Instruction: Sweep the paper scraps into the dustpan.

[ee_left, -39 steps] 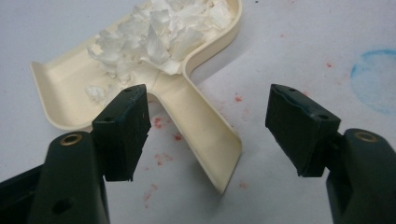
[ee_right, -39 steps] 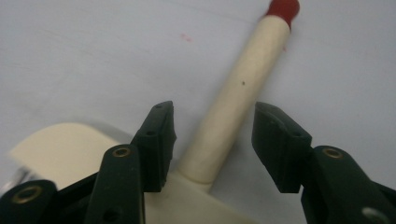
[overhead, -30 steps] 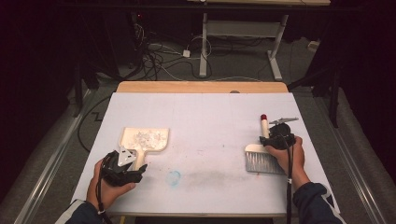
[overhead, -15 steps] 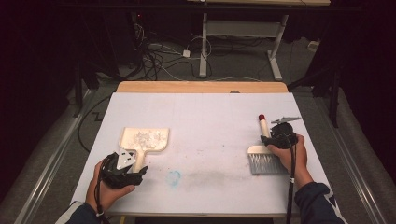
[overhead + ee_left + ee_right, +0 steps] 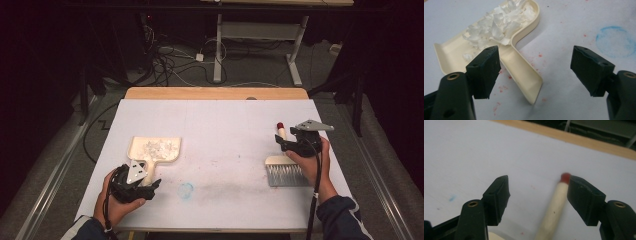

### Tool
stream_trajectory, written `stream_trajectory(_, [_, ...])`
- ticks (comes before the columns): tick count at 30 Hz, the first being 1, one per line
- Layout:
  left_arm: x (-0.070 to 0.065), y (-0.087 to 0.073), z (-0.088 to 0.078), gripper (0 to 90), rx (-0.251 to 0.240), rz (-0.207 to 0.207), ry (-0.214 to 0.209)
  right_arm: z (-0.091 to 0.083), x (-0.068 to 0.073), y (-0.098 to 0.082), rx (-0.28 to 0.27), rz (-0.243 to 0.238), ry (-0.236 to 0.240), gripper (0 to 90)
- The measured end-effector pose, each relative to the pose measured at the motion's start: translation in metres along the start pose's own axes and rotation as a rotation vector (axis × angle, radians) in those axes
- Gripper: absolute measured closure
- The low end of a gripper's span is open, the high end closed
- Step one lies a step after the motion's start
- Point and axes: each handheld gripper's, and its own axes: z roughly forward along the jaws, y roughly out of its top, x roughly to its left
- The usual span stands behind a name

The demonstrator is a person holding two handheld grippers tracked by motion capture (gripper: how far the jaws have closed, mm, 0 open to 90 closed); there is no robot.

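left gripper view: cream dustpan (image 5: 521,72), white paper scraps (image 5: 496,25) inside

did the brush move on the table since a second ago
No. The brush lies at the same spot near the table's right edge; the right tool has just been opening, handle loose between.

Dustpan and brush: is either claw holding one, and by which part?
Neither. The left claw has just opened around the dustpan handle; the right claw has just opened, the brush handle lying free between its jaws.
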Motion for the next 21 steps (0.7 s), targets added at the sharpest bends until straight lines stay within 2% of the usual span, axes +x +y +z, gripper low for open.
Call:
stream_trajectory(3, [-0.001, 0.001, 0.001, 22.0, -0.006, 0.008, -0.004, -0.008, 0.003, 0.004, -0.060, 0.001, 0.011, 33.0])
stream_trajectory(8, [-0.001, 0.001, 0.004, 20.8, -0.012, 0.020, -0.005, -0.018, 0.009, 0.009, -0.115, -0.029, 0.008, 28.5])
stream_trajectory(12, [-0.002, 0.001, 0.004, 20.0, -0.016, 0.025, -0.001, -0.023, 0.014, 0.012, -0.133, -0.051, 0.007, 26.7])
stream_trajectory(21, [-0.004, 0.001, 0.003, 19.2, -0.034, 0.035, -0.001, -0.029, 0.022, 0.016, -0.164, -0.065, 0.036, 26.3])
